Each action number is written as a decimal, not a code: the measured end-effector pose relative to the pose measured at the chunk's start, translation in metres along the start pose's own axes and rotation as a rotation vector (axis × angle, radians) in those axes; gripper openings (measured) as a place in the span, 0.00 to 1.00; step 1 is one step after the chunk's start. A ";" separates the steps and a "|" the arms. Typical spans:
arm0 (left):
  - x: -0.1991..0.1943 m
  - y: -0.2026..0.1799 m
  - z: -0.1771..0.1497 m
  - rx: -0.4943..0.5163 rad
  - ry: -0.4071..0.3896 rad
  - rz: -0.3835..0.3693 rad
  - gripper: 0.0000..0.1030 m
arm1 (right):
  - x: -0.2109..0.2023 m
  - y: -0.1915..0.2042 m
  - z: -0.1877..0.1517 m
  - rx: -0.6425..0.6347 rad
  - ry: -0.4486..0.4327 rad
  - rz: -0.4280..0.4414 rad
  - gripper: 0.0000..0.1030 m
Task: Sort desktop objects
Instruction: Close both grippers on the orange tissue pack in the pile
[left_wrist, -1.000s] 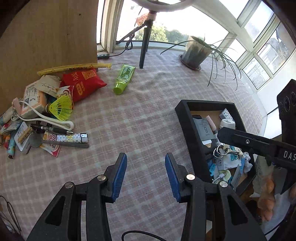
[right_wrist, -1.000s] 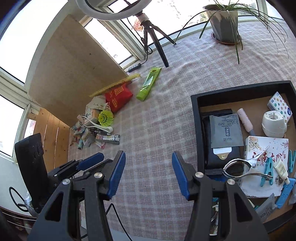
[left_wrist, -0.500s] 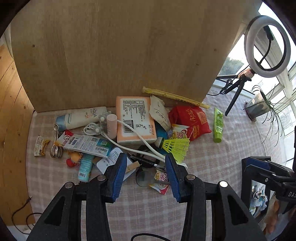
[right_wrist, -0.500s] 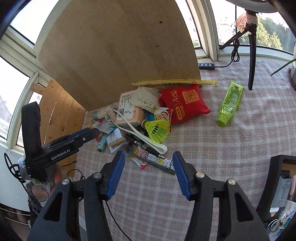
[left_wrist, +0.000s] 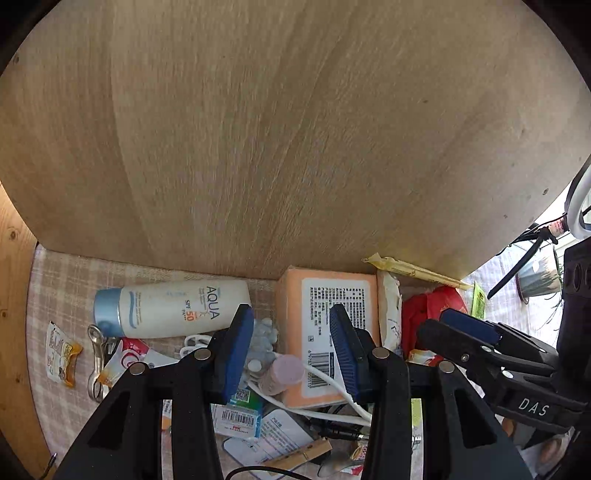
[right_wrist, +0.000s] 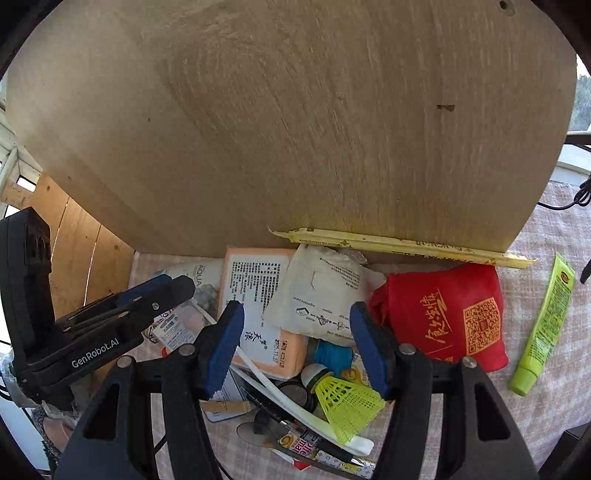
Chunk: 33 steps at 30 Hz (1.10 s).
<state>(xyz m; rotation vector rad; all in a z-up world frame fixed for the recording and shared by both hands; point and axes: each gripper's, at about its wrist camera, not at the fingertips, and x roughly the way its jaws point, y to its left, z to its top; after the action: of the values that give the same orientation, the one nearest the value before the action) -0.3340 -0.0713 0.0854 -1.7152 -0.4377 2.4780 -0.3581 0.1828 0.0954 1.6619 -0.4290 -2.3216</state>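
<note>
A pile of objects lies against a wooden board. My left gripper (left_wrist: 291, 349) is open and empty, low over a small pink-capped bottle (left_wrist: 282, 374), a white cable (left_wrist: 325, 376) and the orange box (left_wrist: 328, 325); a white AQUA sunscreen bottle (left_wrist: 173, 308) lies to its left. My right gripper (right_wrist: 297, 347) is open and empty over the orange box (right_wrist: 258, 317), a white packet (right_wrist: 321, 295), a blue-capped item (right_wrist: 334, 354) and a yellow shuttlecock (right_wrist: 343, 404). A red pouch (right_wrist: 443, 321) lies to the right.
The upright wooden board (left_wrist: 295, 129) stands right behind the pile. A green tube (right_wrist: 546, 328) lies at far right, a long yellow wrapper (right_wrist: 406, 243) along the board's foot. Keys (left_wrist: 96, 354), a sachet (left_wrist: 61, 349), a clothespin (left_wrist: 303, 454) and a pen (right_wrist: 295, 421) lie around.
Both grippers have swung away from the black tray to the pile and closed in low over it, side by side. Both stay open and empty.
</note>
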 end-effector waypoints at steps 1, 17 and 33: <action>0.005 -0.002 0.004 -0.001 0.000 -0.006 0.40 | 0.007 -0.001 0.004 0.008 0.006 0.004 0.57; 0.067 -0.014 0.015 0.023 0.089 -0.003 0.35 | 0.058 -0.036 0.018 0.070 0.071 0.014 0.57; 0.046 -0.041 -0.090 0.167 0.208 -0.054 0.48 | 0.022 -0.028 -0.080 -0.197 0.194 -0.005 0.57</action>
<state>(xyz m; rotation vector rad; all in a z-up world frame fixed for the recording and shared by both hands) -0.2699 -0.0055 0.0265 -1.8402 -0.2464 2.1989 -0.2906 0.1929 0.0416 1.7690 -0.1512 -2.1021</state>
